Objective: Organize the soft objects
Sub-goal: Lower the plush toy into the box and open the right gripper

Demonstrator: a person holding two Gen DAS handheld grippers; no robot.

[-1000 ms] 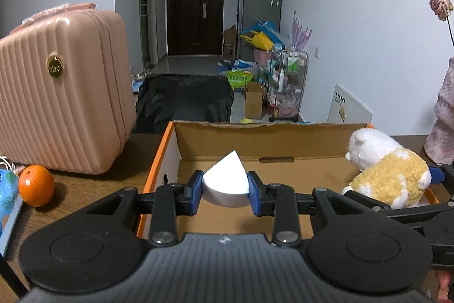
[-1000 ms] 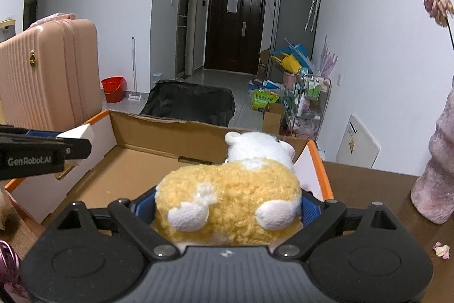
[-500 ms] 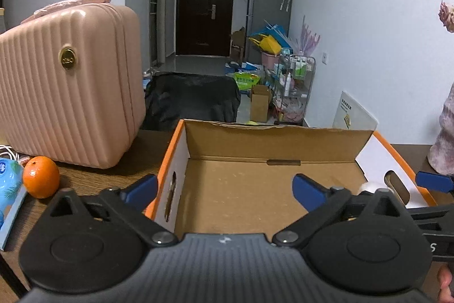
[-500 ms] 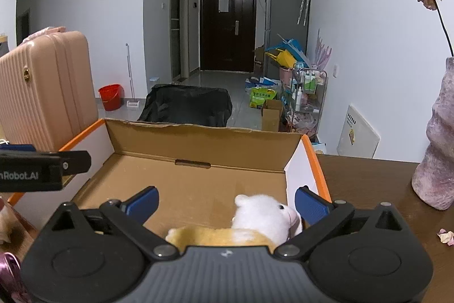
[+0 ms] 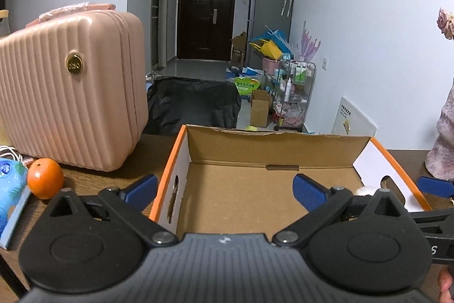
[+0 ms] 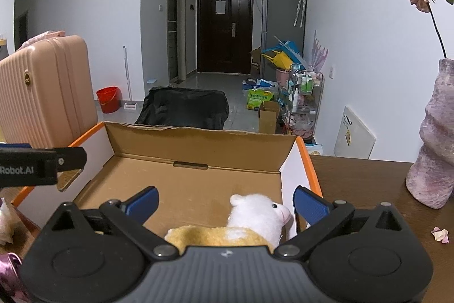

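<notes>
An open cardboard box [image 5: 266,144] with orange edges stands on the brown table; it also shows in the right wrist view [image 6: 198,141]. A yellow and white plush animal [image 6: 255,220] lies inside the box at its near right, between the open fingers of my right gripper [image 6: 225,203]. A small white part of the plush [image 5: 366,190] shows in the left wrist view. My left gripper [image 5: 225,189] is open and empty over the box's near left side. The white foam piece is hidden from both views.
A pink suitcase [image 5: 71,110] stands on the table left of the box, with an orange [image 5: 45,181] and a blue packet [image 5: 11,189] beside it. A pink vase [image 6: 431,155] with a dried rose stands right of the box. Petals [image 6: 439,234] lie nearby.
Both grippers opened. The left let go of the white foam piece and the right let go of the plush, which now lies in the box. Both grippers drew back.
</notes>
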